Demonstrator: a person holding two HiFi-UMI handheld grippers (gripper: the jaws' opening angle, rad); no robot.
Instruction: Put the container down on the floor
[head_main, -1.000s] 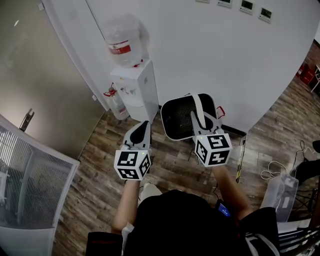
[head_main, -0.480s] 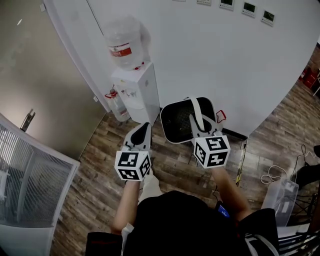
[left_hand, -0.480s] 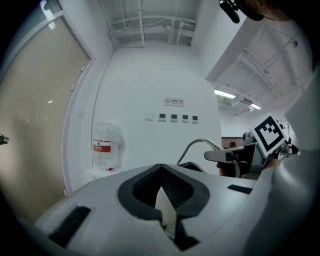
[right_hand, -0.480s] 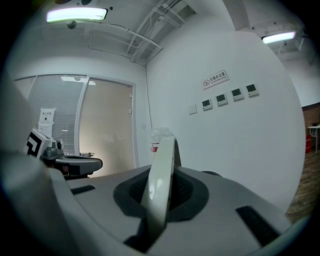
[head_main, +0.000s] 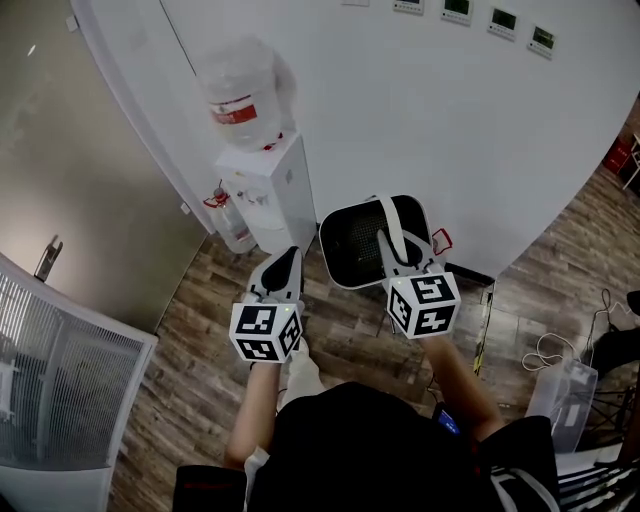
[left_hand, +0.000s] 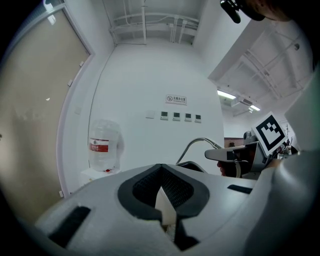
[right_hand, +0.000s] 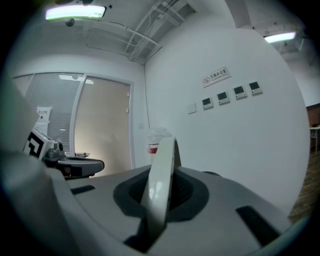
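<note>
The container (head_main: 362, 243) is a black perforated bin with a white rim, hanging above the wood floor near the curved white wall. Its white handle (head_main: 390, 218) arches over it. My right gripper (head_main: 402, 252) is shut on that handle. In the right gripper view the handle (right_hand: 162, 165) stands as a white strip between the closed jaws of the right gripper (right_hand: 157, 200). My left gripper (head_main: 287, 256) hangs left of the bin, jaws together, holding nothing. From the left gripper (left_hand: 162, 200) view, the handle (left_hand: 192, 145) and bin rim (left_hand: 192, 167) show to the right.
A white water dispenser (head_main: 272, 195) with a clear bottle (head_main: 240, 95) stands against the wall, just left of the bin. A glass partition (head_main: 50, 380) is at the far left. Cables (head_main: 545, 345) and a clear box (head_main: 560, 385) lie on the floor at the right.
Both grippers and the hanging bin have shifted a little toward the wall and the dispenser. The right grip on the handle is unchanged, and the left stays shut.
</note>
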